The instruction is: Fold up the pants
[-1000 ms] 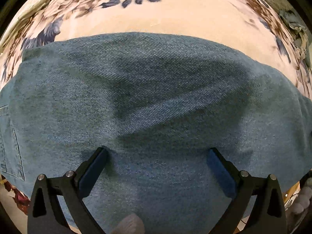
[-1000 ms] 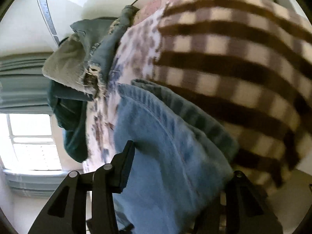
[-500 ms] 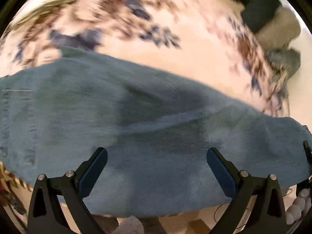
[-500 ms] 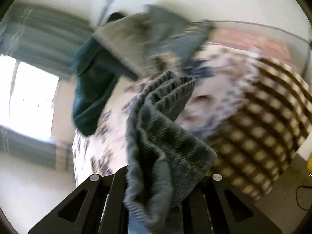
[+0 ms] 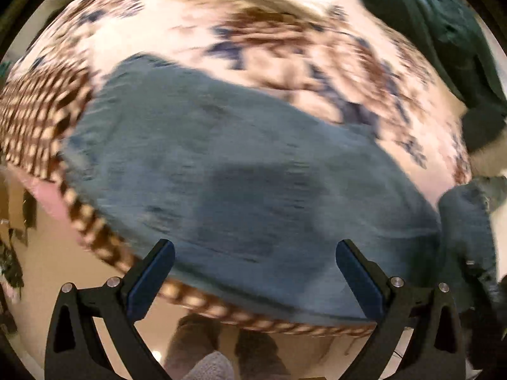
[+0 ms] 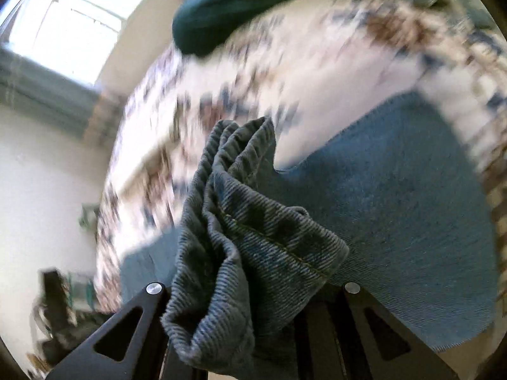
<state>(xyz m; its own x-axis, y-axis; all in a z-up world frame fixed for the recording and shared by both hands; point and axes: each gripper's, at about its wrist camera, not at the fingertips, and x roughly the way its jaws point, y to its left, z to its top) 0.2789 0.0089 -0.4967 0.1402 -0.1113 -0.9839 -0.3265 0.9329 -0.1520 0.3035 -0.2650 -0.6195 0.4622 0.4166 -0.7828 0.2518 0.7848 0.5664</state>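
Now | right claw [image 6: 253,332] clamps bunched jeans [image 6: 253,237] | writing unreadable

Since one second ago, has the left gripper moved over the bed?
Yes. The left gripper has shifted toward the bed's edge: the checkered blanket and floor, unseen before, now appear beside the jeans.

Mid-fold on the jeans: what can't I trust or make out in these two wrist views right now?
- Right hand-held gripper: pads hidden by the bunched jeans it clamps.
- Right wrist view: floral bedspread smeared by motion blur.
- Left wrist view: jeans' right end cut off near the frame edge; surface detail blurred.
- Left hand-held gripper: open, empty.
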